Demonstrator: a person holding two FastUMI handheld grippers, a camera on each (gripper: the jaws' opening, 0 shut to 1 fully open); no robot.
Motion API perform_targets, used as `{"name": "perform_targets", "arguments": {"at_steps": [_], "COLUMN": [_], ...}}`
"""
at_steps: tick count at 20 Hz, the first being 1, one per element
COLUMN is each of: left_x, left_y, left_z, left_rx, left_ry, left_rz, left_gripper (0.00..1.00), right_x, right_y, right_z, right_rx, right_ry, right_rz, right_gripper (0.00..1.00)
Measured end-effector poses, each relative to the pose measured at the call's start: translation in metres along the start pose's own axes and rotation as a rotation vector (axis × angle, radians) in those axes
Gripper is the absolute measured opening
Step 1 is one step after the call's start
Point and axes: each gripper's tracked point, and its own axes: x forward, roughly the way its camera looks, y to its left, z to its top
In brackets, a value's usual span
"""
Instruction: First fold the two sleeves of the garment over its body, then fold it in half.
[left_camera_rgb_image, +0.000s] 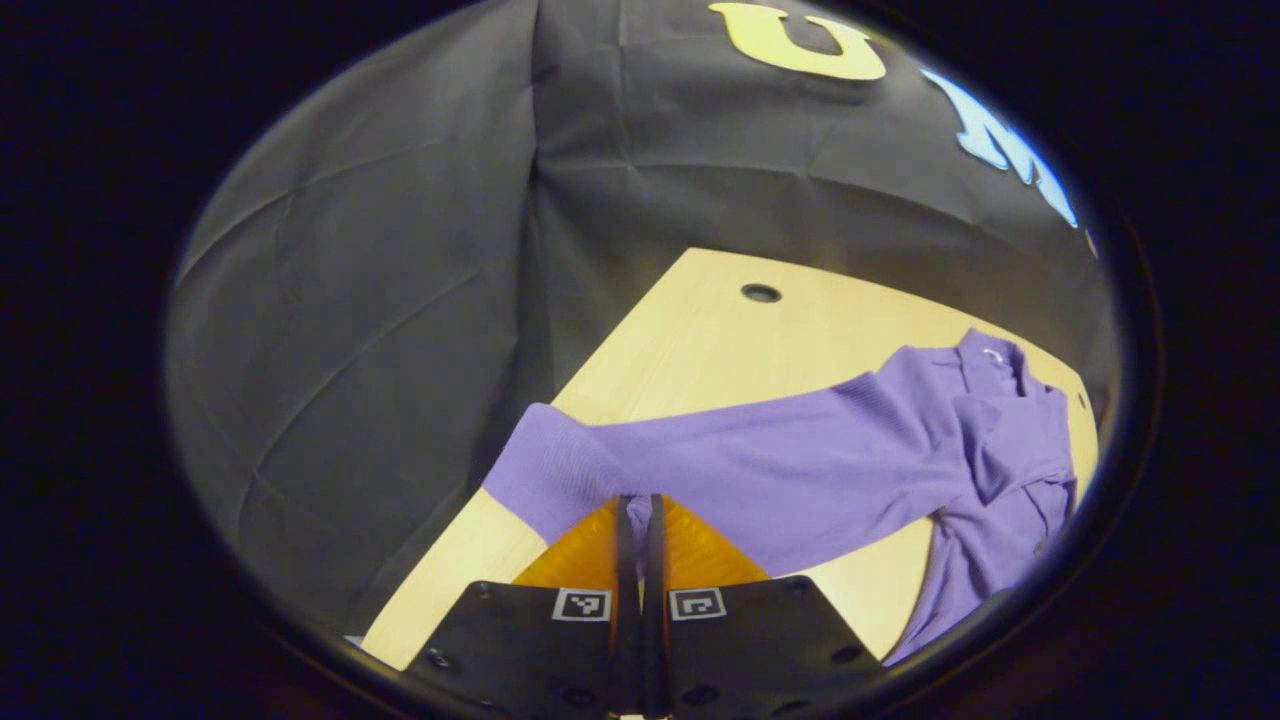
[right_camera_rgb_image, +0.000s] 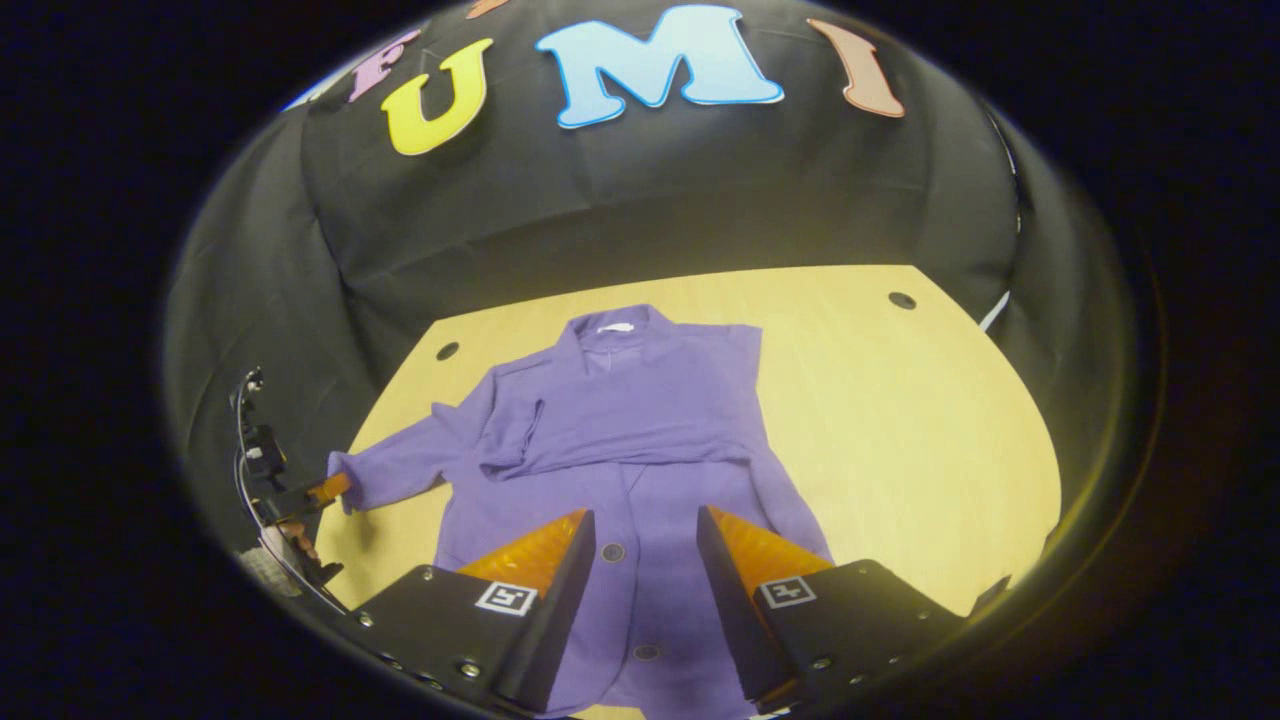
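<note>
Garment (right_camera_rgb_image: 620, 440) lies flat on the table (right_camera_rgb_image: 900, 420), purple, collar toward the top of the right gripper view, buttons running down the middle. One sleeve is already folded across the chest (a band lying just under the collar). The other sleeve (left_camera_rgb_image: 720, 460) stretches out to the lower left of that view, and there the left gripper (right_camera_rgb_image: 335, 488) has it by the cuff. In the left gripper view the left gripper (left_camera_rgb_image: 641, 512) sits at bottom centre, fingers pinched together on the cuff (left_camera_rgb_image: 550, 470), sleeve running off to the right toward the bunched body. Right gripper (right_camera_rgb_image: 645, 530) hangs at the bottom of its own view, fingers spread wide over the lower front, gripping nothing.
</note>
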Motion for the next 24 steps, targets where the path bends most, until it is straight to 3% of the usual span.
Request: {"name": "perform_targets", "arguments": {"at_steps": [14, 20, 21, 22, 24], "left_x": [-0.02, -0.034, -0.038, -0.041, -0.048], "left_y": [-0.226, -0.335, -0.354, -0.374, -0.414], "left_z": [0.077, 0.076, 0.075, 0.072, 0.066], "left_rx": [0.16, 0.223, 0.236, 0.25, 0.283], "left_ry": [-0.109, -0.108, -0.107, -0.105, -0.101], "left_rz": [-0.29, -0.414, -0.433, -0.456, -0.505], "left_gripper": [0.07, 0.07, 0.07, 0.07, 0.07], "right_x": [-0.04, -0.058, -0.062, -0.067, -0.073], "right_y": [-0.071, -0.121, -0.13, -0.138, -0.154], "right_z": [-0.013, -0.035, -0.04, -0.045, -0.052], "right_rx": [0.159, 0.271, 0.289, 0.307, 0.336], "right_ry": [-0.048, -0.049, -0.048, -0.047, -0.047], "right_rz": [-0.095, -0.172, -0.185, -0.198, -0.225], "right_gripper": [0.66, 0.66, 0.61, 0.66, 0.66]}}
